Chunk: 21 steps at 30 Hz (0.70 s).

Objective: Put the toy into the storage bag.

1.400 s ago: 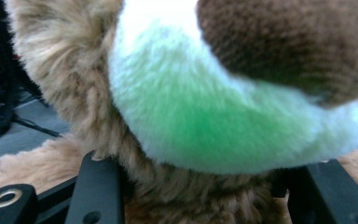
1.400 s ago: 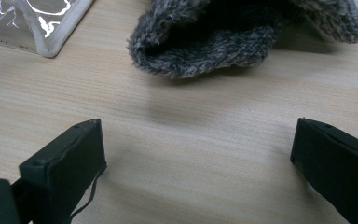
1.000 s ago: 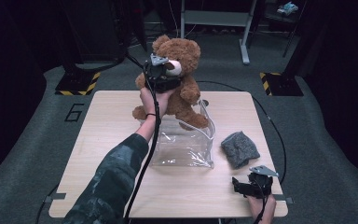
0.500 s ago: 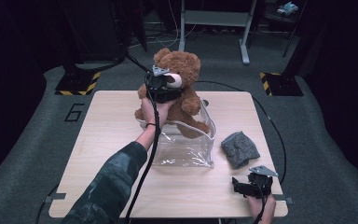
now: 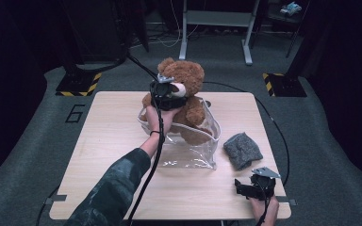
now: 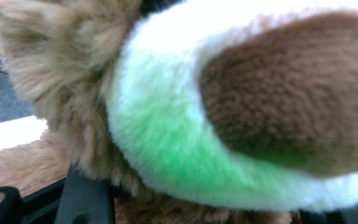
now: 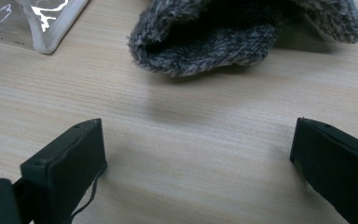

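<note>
A brown teddy bear [image 5: 192, 79] stands upright with its legs down inside the mouth of a clear plastic bag [image 5: 188, 151] on the wooden table [image 5: 106, 141]. My left gripper [image 5: 170, 92] grips the bear at its face. In the left gripper view the white muzzle [image 6: 168, 140] and brown nose sit between the jaws, one finger [image 6: 81, 203] against the fur. The jaws have just been opening a little, with the bear still between them. My right gripper [image 5: 246, 188] rests open near the front right edge, with nothing between its fingers [image 7: 198, 158].
A grey knitted piece [image 5: 242, 149] lies right of the bag, just beyond the right gripper's jaws [image 7: 242, 37]. The bag's white-edged corner [image 7: 51, 23] is close to it. Cables trail off the table; dark floor and stand legs lie beyond.
My left gripper has come down and toward the right with the bear, whose legs have sunk into the bag. The right gripper has stayed still.
</note>
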Each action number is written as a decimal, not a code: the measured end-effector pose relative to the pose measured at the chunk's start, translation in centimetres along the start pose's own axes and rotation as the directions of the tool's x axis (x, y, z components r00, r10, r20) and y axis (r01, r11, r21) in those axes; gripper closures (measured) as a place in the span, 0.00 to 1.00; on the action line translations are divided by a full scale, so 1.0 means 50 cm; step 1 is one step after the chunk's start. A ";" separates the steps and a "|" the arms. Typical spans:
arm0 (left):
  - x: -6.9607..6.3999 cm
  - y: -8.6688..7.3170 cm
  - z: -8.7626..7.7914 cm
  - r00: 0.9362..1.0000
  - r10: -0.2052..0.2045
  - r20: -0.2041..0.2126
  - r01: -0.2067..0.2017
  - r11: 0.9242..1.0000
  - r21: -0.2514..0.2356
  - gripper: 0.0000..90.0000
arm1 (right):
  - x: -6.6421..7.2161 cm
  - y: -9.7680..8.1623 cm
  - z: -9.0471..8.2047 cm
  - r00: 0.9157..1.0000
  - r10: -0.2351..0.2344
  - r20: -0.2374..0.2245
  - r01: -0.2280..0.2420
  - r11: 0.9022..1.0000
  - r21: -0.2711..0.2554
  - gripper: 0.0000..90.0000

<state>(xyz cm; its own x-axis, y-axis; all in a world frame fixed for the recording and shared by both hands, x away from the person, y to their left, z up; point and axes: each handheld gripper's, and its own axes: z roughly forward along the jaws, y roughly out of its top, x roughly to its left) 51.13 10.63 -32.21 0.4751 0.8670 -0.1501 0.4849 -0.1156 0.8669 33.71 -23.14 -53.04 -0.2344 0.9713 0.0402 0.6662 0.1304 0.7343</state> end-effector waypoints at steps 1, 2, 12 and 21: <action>-0.002 -0.004 0.000 1.000 0.007 -0.003 -0.007 1.000 0.009 0.45 | 0.001 0.000 0.000 1.000 0.000 0.004 0.000 1.000 0.004 0.03; -0.002 -0.004 0.000 1.000 0.007 -0.003 -0.007 1.000 0.009 0.45 | 0.001 0.000 0.000 1.000 0.000 0.004 0.000 1.000 0.004 0.03; -0.006 -0.029 0.006 0.998 0.045 -0.036 -0.042 0.996 0.079 0.33 | 0.002 0.000 -0.001 1.000 0.001 0.004 -0.001 1.000 0.005 0.03; 0.007 -0.054 -0.014 0.997 0.070 -0.030 -0.064 0.985 0.161 0.22 | 0.001 0.000 0.000 1.000 -0.010 0.007 0.010 1.000 0.008 0.03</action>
<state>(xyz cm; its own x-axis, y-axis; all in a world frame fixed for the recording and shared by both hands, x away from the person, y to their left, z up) 49.50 11.59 -34.25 0.4855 0.8710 -0.0749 0.5655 -0.2476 0.7867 33.70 -23.09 -53.01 -0.2366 0.9712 0.0280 0.6696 0.1421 0.7290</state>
